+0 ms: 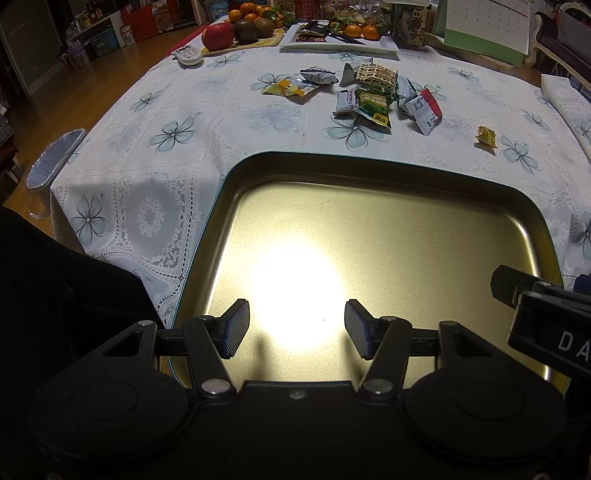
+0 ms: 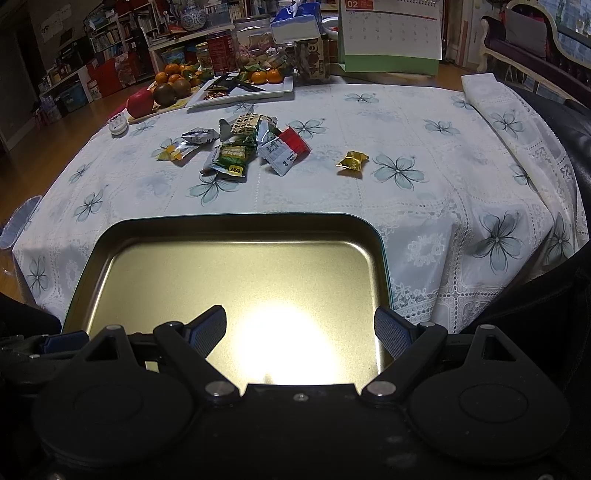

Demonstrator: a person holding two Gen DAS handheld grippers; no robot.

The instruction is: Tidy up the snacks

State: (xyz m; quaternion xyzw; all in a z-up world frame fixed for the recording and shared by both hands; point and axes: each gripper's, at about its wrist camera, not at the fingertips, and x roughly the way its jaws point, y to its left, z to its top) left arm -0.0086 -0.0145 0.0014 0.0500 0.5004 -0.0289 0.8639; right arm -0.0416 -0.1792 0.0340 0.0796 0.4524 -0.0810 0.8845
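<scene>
Both hand-held grippers, left [image 1: 297, 328] and right [image 2: 300, 330], gape over floral tablecloth [image 2: 424, 206].

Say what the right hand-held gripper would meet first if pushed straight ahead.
Probably the gold tin tray: the open right hand-held gripper points over its empty floor toward the far rim. Depth is unclear.

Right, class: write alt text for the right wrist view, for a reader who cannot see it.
An open right gripper hovers over an empty gold metal tin on a floral tablecloth. Beyond it lies a pile of snack packets, with one gold-wrapped candy apart to the right. Fruit and a calendar stand at the far edge.
</scene>
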